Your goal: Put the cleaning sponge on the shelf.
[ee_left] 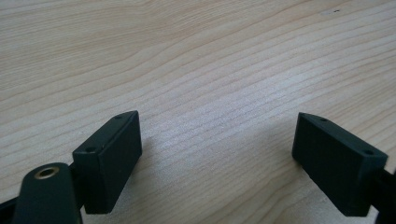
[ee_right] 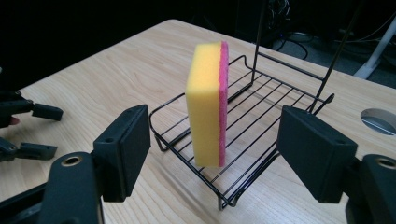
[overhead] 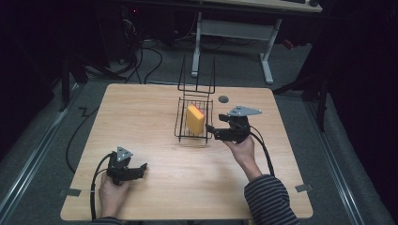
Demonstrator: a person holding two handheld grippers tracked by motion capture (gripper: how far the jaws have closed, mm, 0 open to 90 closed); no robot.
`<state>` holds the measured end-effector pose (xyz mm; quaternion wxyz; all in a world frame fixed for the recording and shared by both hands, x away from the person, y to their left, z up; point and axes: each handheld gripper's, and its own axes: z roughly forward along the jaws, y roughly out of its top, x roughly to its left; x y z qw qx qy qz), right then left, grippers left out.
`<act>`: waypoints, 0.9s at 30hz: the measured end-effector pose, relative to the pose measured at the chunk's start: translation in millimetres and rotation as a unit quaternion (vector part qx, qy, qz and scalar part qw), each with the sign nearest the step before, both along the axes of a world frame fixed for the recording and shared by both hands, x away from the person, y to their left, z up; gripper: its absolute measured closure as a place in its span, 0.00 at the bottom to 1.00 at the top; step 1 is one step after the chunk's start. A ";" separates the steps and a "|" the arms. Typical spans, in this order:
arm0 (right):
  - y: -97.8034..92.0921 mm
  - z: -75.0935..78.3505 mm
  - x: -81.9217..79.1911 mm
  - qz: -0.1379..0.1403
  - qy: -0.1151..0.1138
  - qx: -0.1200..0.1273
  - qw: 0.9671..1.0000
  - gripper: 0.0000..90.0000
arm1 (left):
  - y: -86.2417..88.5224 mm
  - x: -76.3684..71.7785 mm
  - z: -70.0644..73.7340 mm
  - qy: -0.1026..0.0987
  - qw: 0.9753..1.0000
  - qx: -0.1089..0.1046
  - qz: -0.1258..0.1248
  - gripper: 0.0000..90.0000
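Observation:
A yellow sponge (overhead: 195,119) with a pink scouring side stands on edge inside a black wire rack (overhead: 179,125) at the table's middle. In the right gripper view the sponge (ee_right: 207,105) stands upright on the rack's wires (ee_right: 261,126), just beyond the jaws. My right gripper (overhead: 210,131) is open beside the rack's right side, its jaws wide apart with nothing between them (ee_right: 215,154). My left gripper (overhead: 142,169) is open near the table's front left, low over bare wood (ee_left: 217,140).
The wooden table (overhead: 155,187) carries a round grey cable hole (overhead: 223,99) behind the rack. A white desk frame (overhead: 267,61) and cables lie on the floor beyond. The left gripper's jaws (ee_right: 32,130) appear at the left of the right gripper view.

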<state>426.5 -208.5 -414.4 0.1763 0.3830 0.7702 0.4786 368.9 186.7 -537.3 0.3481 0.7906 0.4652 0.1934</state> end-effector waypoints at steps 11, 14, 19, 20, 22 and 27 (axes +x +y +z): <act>-17.2 2.3 -9.7 -0.017 -0.002 0.018 1.000 0.32 | 0.0 0.0 0.0 0.000 1.000 0.000 0.000 0.18; -22.8 7.3 -13.1 -0.020 -0.007 0.027 0.999 0.32 | 0.0 0.0 0.0 0.000 1.000 0.000 0.000 0.18; -34.4 13.9 -19.5 -0.027 -0.015 0.038 0.999 0.33 | 0.0 0.0 0.0 0.000 1.000 0.000 0.000 0.18; -36.1 14.6 -20.8 -0.028 -0.015 0.037 0.999 0.33 | 0.0 0.0 0.0 0.000 1.000 0.000 0.000 0.18; -38.8 15.7 -23.6 -0.028 -0.015 0.036 0.999 0.33 | 0.0 0.0 0.0 0.000 1.000 0.000 0.000 0.18; -42.7 18.7 -29.9 -0.027 -0.019 0.035 0.999 0.33 | 0.0 0.0 0.0 0.000 1.000 0.000 0.000 0.18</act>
